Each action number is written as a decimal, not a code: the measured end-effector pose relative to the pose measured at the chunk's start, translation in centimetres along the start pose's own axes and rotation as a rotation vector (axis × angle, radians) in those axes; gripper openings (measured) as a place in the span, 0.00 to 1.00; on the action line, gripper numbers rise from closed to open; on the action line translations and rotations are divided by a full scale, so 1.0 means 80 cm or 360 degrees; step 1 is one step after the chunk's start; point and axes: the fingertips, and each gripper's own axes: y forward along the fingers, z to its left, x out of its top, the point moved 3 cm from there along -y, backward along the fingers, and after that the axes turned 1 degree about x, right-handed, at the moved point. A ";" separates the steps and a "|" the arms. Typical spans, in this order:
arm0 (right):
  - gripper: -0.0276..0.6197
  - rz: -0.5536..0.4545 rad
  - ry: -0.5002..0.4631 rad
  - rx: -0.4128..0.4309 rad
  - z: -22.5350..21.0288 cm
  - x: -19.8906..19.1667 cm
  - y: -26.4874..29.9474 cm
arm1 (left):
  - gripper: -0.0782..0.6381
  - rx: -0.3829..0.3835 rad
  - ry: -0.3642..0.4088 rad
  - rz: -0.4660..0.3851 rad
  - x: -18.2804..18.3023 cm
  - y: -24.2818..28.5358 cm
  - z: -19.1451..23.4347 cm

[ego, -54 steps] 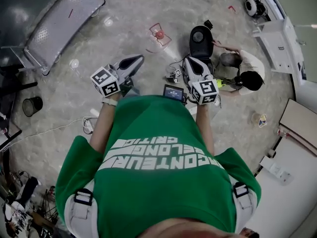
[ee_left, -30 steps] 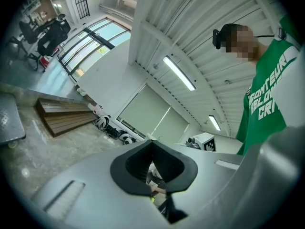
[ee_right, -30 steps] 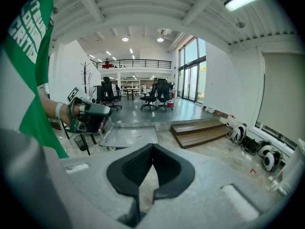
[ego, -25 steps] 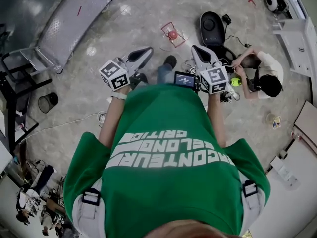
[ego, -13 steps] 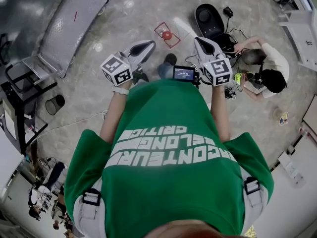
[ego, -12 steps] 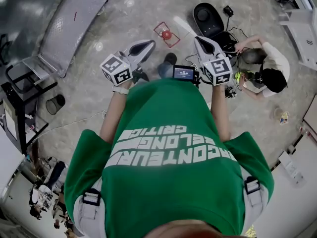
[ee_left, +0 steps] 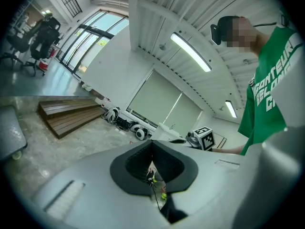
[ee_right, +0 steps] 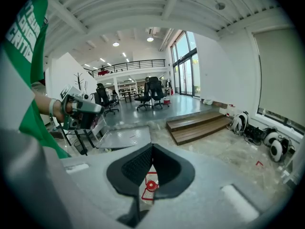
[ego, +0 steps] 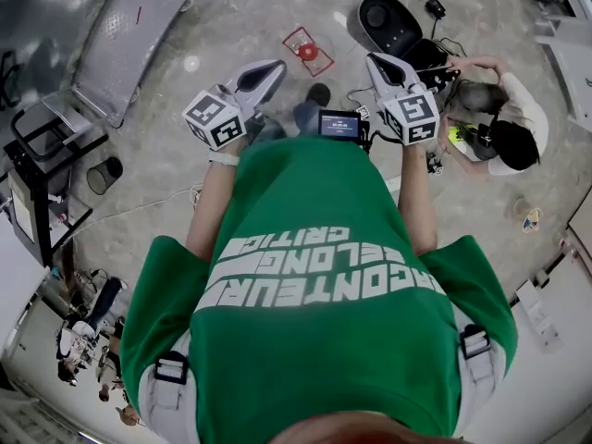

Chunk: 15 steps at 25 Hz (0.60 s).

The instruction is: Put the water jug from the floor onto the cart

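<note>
Ahead of us the floor (ego: 240,26) lies open in a wide lane. The flat cart (ego: 129,35) bounds it on the left and the black round case (ego: 388,21) on the right. Just beside that case a crouching person (ego: 509,123) blocks the right side. To our left, a black stand (ego: 37,188) and a small bin (ego: 104,174) narrow the passage below the cart.

Glossy, mottled grey stone-look floor (ego: 231,26) with lamp glare; the cart (ego: 139,35) at upper left has a dull grey metal deck with fine raised tread. The left gripper (ego: 273,66) and right gripper (ego: 375,60) have smooth matt light-grey plastic shells, jaws lined in black ribbed matt material. The shirt (ego: 314,276) is green knit cloth with white print; the steps (ee_right: 200,123), right of centre in the right gripper view, are brown wood planks with a low sheen.
</note>
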 end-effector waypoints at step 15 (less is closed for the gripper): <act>0.03 0.0139 0.0005 -0.0040 -0.044 -0.033 0.055 | 0.13 0.0012 -0.0008 0.0155 -0.030 0.029 0.074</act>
